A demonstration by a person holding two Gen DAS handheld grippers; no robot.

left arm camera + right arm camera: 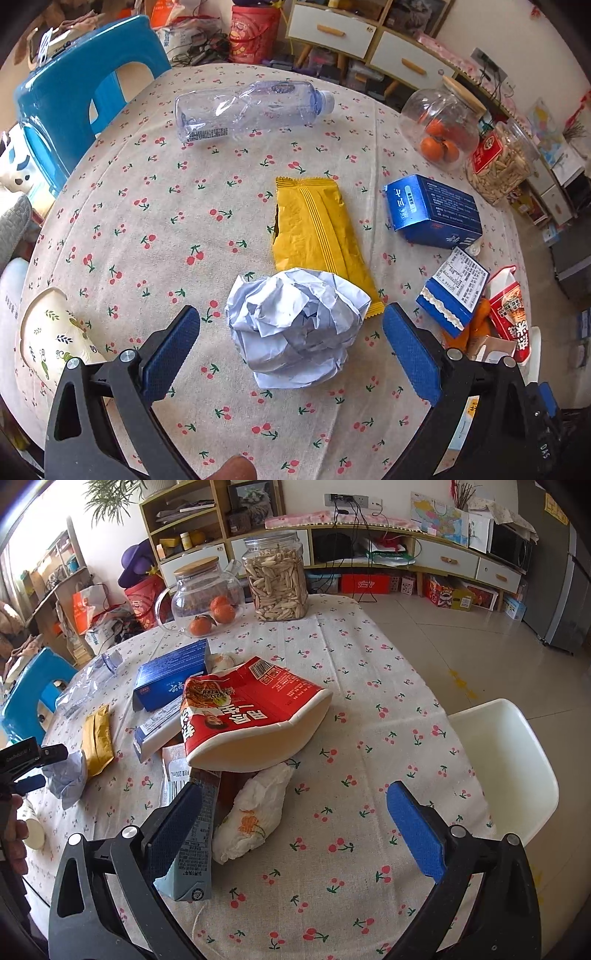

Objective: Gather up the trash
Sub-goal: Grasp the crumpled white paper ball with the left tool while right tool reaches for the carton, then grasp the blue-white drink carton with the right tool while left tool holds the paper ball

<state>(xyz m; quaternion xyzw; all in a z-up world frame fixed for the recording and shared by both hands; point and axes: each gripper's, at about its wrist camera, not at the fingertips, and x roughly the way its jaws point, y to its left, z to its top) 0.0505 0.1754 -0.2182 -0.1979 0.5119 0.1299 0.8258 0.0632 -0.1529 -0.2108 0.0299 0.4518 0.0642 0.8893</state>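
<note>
A crumpled white paper ball (295,332) lies on the cherry-print tablecloth (147,240) between the fingers of my left gripper (291,310), which is open, pads clear of it on both sides. Just beyond it lie a yellow wrapper (314,229) and, farther off, a crushed clear bottle (247,110). My right gripper (295,786) is open over a wadded tissue (255,812). A flattened drink carton (192,849) lies by its left finger. A squashed red noodle cup (251,716) rests just ahead on other scraps.
Two blue boxes (432,210) (454,291) lie at the right. A glass jar of oranges (203,594) and a snack jar (277,579) stand at the far edge. A paper cup (55,332), a blue stool (81,92) and a white chair (506,760) flank the table.
</note>
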